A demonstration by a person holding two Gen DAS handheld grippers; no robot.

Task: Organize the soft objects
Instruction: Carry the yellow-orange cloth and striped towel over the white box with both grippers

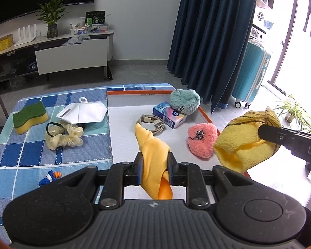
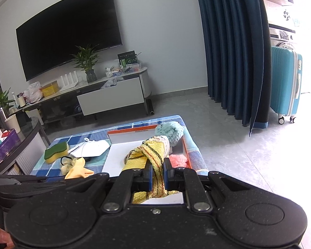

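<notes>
Left gripper [image 1: 155, 164]: jaws narrowed onto an orange-yellow cloth [image 1: 153, 145], folds bunched between the pads, tip of the cloth poking forward above the white floor of the orange-rimmed tray [image 1: 207, 116]. Right gripper [image 2: 157, 173]: jaws pressed tight on a yellow striped towel [image 2: 143, 155], held clear of the tray at its near right corner, seen from the left wrist as a rolled bundle [image 1: 244, 143].

Inside the tray: pink fluffy piece [image 1: 201, 141] at the near right, just beside the towel; teal fluffy piece [image 1: 184, 98] at the far right rim, resting on a blue tissue pack [image 1: 170, 115]; coiled cable [image 1: 151, 123] just left of the pack.

Left of the tray, on the checked blue cloth [image 1: 31, 155] over the bench: white face mask [image 1: 83, 113] touching the tray's edge; pale scrunchie [image 1: 64, 136] in front of the mask; green-and-yellow sponge [image 1: 29, 118] farther left; small blue-and-orange knitted thing [image 1: 50, 177] nearest the camera.
</notes>
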